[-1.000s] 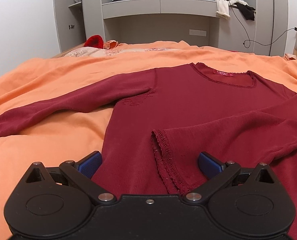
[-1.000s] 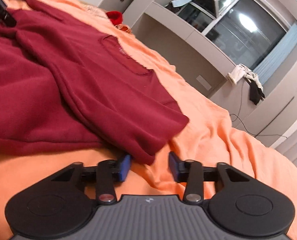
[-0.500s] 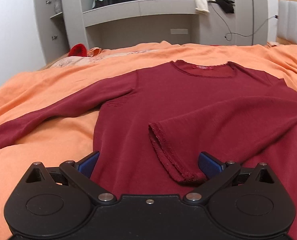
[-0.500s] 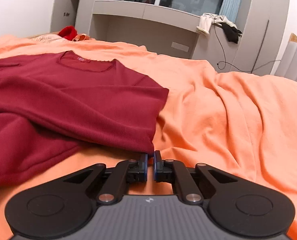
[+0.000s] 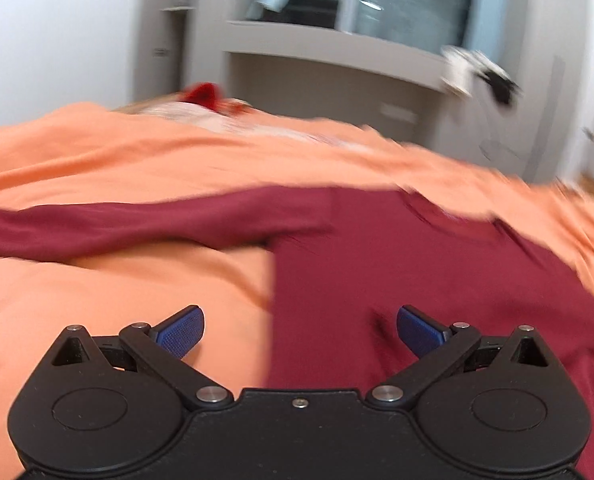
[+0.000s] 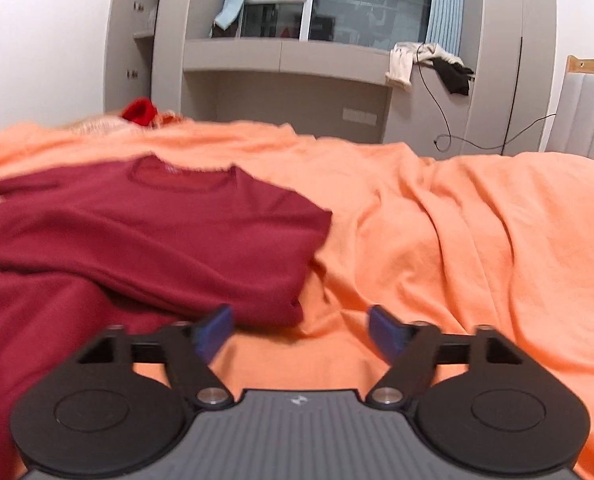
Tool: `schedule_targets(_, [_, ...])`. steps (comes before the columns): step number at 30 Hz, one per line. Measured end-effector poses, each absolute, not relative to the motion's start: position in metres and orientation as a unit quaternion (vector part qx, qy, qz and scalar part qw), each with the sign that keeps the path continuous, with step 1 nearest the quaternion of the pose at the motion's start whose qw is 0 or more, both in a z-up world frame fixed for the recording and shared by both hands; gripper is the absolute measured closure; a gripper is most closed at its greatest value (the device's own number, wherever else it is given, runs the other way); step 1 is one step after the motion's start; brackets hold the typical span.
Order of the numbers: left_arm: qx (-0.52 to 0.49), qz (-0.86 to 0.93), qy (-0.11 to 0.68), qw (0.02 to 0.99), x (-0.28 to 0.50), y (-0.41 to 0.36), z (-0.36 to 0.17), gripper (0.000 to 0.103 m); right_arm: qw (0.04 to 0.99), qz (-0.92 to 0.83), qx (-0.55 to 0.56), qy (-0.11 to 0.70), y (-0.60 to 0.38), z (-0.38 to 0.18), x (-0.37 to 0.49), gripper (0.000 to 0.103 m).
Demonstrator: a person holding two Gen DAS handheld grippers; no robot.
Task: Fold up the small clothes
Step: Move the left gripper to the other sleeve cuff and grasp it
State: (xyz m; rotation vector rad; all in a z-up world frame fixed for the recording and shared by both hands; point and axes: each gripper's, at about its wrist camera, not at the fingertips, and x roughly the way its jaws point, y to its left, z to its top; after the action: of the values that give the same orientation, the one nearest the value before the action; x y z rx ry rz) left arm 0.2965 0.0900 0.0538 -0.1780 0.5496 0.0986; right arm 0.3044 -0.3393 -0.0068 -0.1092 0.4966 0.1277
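**Both tools wide over a maroon top on the orange bed**

Maroon long-sleeved top (image 6: 145, 232) flat on the orange bedsheet (image 6: 477, 240), neckline (image 6: 181, 174) away from both cameras, toward the grey shelving unit (image 6: 289, 56) at the far wall. Body length running from hem near the cameras up to collar. In the right wrist view, right sleeve folded across the chest, fold edge crossing the body from right to left; folded corner (image 6: 285, 308) just ahead of the tool.

Right tool (image 6: 301, 330) low over the bedsheet, jaws well apart, gripping nothing. Left blue pad (image 6: 215, 330) just at the top's folded edge, touching or not impossible to tell through the blur; right pad (image 6: 385, 334) over bare orange sheet.

Over to the left wrist view, heavily smeared. Left tool (image 5: 299, 330) also spread wide, empty. Straddling the top's left side seam: one pad (image 5: 181, 332) over orange sheet, the other (image 5: 419, 334) over maroon cloth (image 5: 417, 264). Unfolded left sleeve (image 5: 137, 228) stretched straight out from the shoulder to the frame's left edge, lying crosswise to the body.

Beyond the bed: a red object (image 6: 139, 112) by the far left corner, pale and black garments (image 6: 429, 66) draped on the shelf ledge, a black cable (image 6: 477, 128) hanging down the wall, a padded headboard (image 6: 589, 112) at far right.
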Motion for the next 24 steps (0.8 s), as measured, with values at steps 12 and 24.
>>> schedule_targets(12, [-0.239,0.219,0.233,0.917,0.283,0.224,0.043,0.001,0.963,0.164,0.054,0.205,-0.317,0.004,0.293,0.0])
schedule_targets(24, [-0.322,0.316,0.183,0.873,0.319,0.301,0.028,0.002,0.962,0.181,0.02,0.205,-0.291,-0.007,0.292,0.0])
